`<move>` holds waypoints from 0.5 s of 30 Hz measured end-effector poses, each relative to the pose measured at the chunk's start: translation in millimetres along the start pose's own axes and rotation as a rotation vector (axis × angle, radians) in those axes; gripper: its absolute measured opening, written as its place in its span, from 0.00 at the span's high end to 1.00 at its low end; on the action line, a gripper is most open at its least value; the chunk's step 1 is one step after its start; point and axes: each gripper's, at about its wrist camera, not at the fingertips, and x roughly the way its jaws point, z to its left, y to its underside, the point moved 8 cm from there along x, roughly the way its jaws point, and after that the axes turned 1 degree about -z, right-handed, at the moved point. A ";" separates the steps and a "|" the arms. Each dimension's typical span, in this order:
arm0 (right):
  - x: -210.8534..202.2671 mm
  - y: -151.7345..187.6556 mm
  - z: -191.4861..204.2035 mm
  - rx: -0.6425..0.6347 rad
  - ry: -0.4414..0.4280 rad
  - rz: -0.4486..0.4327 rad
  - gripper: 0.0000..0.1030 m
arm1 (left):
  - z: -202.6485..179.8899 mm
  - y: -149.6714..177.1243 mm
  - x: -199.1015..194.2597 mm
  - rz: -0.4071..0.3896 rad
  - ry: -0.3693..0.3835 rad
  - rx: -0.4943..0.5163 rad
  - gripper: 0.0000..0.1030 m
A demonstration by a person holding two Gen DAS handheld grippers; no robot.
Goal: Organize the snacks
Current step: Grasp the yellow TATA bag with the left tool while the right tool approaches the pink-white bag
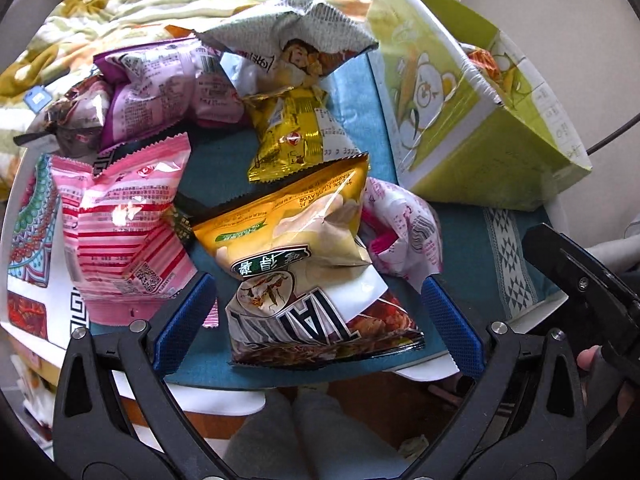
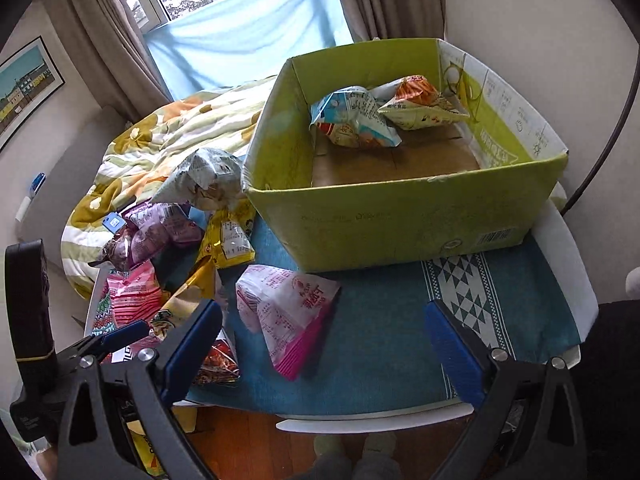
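Looking along the left gripper (image 1: 316,308): jaws spread wide, gripping nothing, straddling the near end of a gold-and-brown chip bag (image 1: 304,272). Eight snack packets counted loose on the teal cloth of the tabletop (image 1: 472,240): that chip bag, one pink striped packet (image 1: 124,232) at left, one purple packet (image 1: 160,92), one dark crumpled packet (image 1: 76,120) at far left, one small gold packet (image 1: 296,136) in the middle, one grey-white bag (image 1: 296,36) at the back, one white-and-magenta packet (image 1: 404,224) at right, and one dark packet, mostly hidden under the pink striped one. One green cardboard box (image 1: 480,128) at right, touching the cloth. Flowered quilt (image 1: 120,4) behind.

Looking along the right gripper (image 2: 324,344): jaws likewise wide apart, empty, hovering over the cloth with the white-and-magenta packet (image 2: 288,312) between and just ahead of them. Green box (image 2: 400,216) open at top; two packets inside, one blue-white (image 2: 352,120), one orange-and-cream (image 2: 420,104), touching each other at the far end. Remaining packets heaped left of the box. One framed picture (image 2: 24,84) on the left wall.
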 end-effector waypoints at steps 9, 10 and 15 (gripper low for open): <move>47.1 1.6 0.9 -0.009 -0.091 0.073 0.03 | 2.0 3.4 21.4 0.020 -0.033 -0.005 0.21; 51.3 2.1 1.8 -0.008 -0.103 0.084 0.03 | 1.8 3.5 21.8 0.019 -0.034 -0.001 0.25; 68.4 8.0 10.0 -0.014 -0.142 0.135 0.03 | 3.6 4.3 22.0 0.016 -0.036 -0.005 0.35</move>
